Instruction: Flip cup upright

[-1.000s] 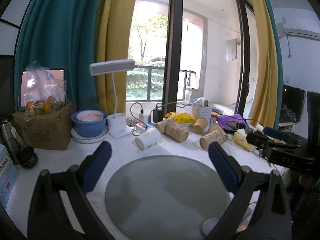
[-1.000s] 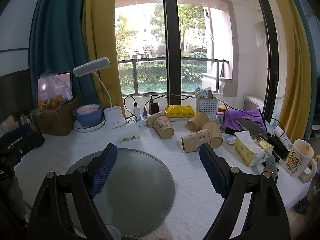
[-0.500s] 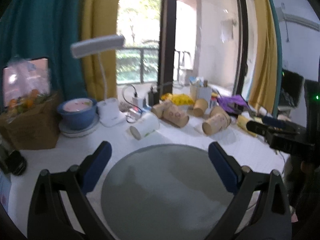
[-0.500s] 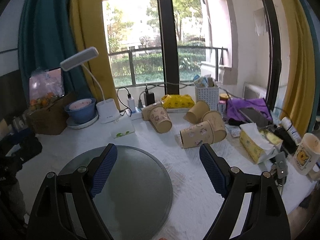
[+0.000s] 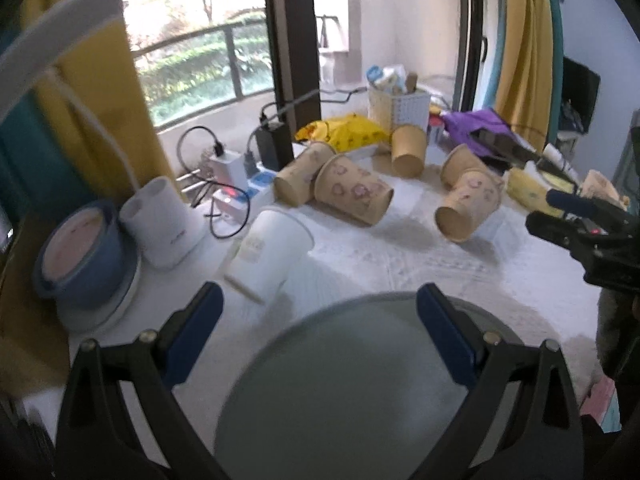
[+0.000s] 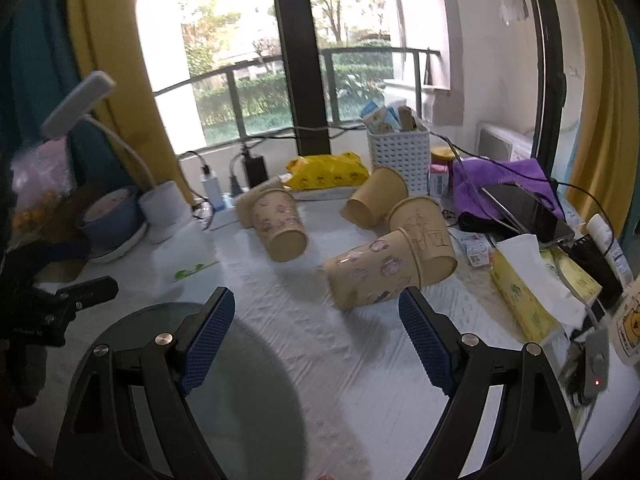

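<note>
White cloth covered the tabletop (image 6: 304,344) by the window, and a round grey mat (image 5: 360,380) lay on it as the landmark for all else. Just beyond the mat's far left edge a white cup (image 5: 268,252) lay on its side, mouth toward the left tool (image 5: 318,332), whose blue pads stood wide apart and held nothing, hovering over the mat. Farther beyond the mat lay brown paper cups, all tipped over: a flowered one (image 5: 352,196) touching a second behind it, and another flowered cup (image 6: 372,276) lying to the mat's right against a cup (image 6: 424,236) with line drawings. The right tool (image 6: 316,336) was also spread apart and empty, its left pad over the mat's right edge, with the near flowered cup just past its right pad. Left of the mat stood a blue bowl (image 5: 76,256) on a plate and a white lamp base (image 5: 164,224). Well to the mat's right sat a yellow tissue box (image 6: 524,296), and behind the cups a white basket (image 6: 400,156).
</note>
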A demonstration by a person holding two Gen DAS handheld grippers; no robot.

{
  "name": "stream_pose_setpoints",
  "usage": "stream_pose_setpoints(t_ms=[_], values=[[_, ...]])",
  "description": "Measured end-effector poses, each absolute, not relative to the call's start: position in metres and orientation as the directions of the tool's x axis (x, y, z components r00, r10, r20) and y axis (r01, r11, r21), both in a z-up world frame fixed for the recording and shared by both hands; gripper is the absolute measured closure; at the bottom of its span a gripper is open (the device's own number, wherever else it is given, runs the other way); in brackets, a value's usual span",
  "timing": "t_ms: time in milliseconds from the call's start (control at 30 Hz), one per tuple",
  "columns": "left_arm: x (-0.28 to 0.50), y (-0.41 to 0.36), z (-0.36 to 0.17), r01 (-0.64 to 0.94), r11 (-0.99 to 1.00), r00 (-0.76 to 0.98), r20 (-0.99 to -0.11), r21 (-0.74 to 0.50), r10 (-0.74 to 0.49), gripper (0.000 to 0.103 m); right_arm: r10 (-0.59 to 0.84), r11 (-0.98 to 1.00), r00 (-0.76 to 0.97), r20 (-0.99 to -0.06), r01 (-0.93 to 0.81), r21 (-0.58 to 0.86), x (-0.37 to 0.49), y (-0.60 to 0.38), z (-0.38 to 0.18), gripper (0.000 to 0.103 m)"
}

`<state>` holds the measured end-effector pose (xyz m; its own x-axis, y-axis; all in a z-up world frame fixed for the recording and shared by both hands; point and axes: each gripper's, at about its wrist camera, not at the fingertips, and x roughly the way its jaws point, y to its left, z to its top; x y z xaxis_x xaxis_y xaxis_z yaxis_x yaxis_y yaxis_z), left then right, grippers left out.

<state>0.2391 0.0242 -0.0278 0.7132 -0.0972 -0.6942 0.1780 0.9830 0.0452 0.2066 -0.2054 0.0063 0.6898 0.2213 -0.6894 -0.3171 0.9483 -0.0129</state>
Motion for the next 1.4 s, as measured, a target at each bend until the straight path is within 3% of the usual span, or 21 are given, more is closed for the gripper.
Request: stream_pose_setpoints(t_ms=[300, 633, 700, 867, 1167, 1267, 1400], values=[[0.331, 0.021, -0.043, 0.242, 0.966, 0.645, -0.759, 0.093, -0.088, 0.005, 0.169, 0.957, 0.700, -0.694, -0.284, -0.053, 0.268, -0.205, -0.008, 0.016], [0.425, 0.016, -0.055, 0.348, 0.905, 0.564, -0.826, 0.244, 0.006, 0.005, 0.160, 0.961, 0.704, -0.692, -0.273, -0.056, 0.320, -0.199, -0.017, 0.016], [0.441, 0.015, -0.056, 0.362, 0.895, 0.543, -0.839, 0.262, 0.026, 0.015, 0.164, 0.961, 0.708, -0.687, -0.272, -0.051, 0.322, -0.201, -0.017, 0.016], [0.468, 0.002, -0.067, 0.435, 0.841, 0.490, -0.868, 0.323, 0.080, 0.023, 0.167, 0.965, 0.708, -0.687, -0.261, -0.035, 0.325, -0.206, -0.018, 0.016], [0.491, -0.022, -0.095, 0.546, 0.775, 0.391, -0.915, 0.319, 0.102, 0.025, 0.164, 0.972, 0.723, -0.671, -0.234, -0.015, 0.324, -0.219, -0.014, 0.016], [0.501, -0.023, -0.098, 0.538, 0.774, 0.387, -0.914, 0.333, 0.124, 0.040, 0.166, 0.973, 0.724, -0.670, -0.232, -0.010, 0.324, -0.222, -0.014, 0.016], [0.505, -0.018, -0.095, 0.532, 0.781, 0.388, -0.914, 0.325, 0.117, 0.041, 0.163, 0.974, 0.723, -0.672, -0.226, -0.007, 0.322, -0.226, -0.014, 0.016]])
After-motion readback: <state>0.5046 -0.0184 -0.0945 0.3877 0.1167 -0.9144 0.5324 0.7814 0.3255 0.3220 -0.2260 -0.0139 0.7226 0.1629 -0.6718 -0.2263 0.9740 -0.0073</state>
